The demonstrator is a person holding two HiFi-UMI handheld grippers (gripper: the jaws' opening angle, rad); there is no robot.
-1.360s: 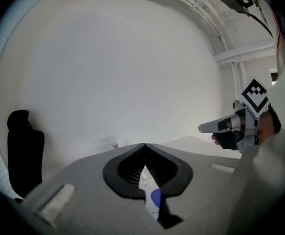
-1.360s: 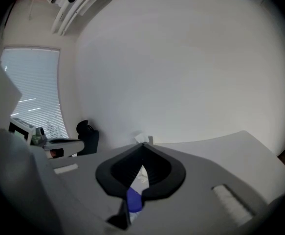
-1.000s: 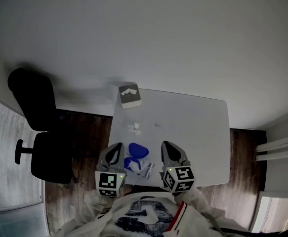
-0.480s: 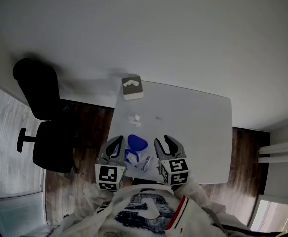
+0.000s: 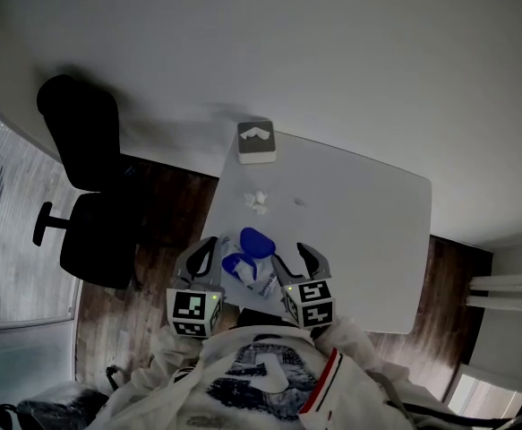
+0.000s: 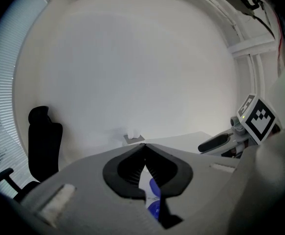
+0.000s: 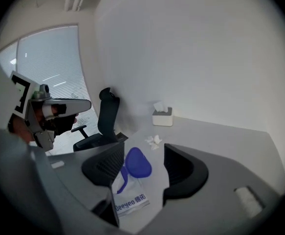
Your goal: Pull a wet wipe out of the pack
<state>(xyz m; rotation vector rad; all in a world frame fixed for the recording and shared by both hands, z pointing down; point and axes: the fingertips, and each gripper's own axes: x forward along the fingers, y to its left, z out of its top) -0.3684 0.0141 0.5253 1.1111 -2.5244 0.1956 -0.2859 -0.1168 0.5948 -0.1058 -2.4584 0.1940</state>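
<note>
While right tool (image 7: 143,151) just spread around the pack (image 7: 130,198), left tool (image 6: 143,148) pinches its (mostly hidden) edge.

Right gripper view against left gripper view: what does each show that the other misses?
Right gripper view only: the right gripper with jaws apart, just opened, gripping nothing; the print on the wet wipe pack; a crumpled wipe; the left gripper from outside. Left gripper view only: the left gripper's jaws shut together; the right gripper from outside. Both: the pack and its blue lid, the tissue box, the office chair, the table.
</note>
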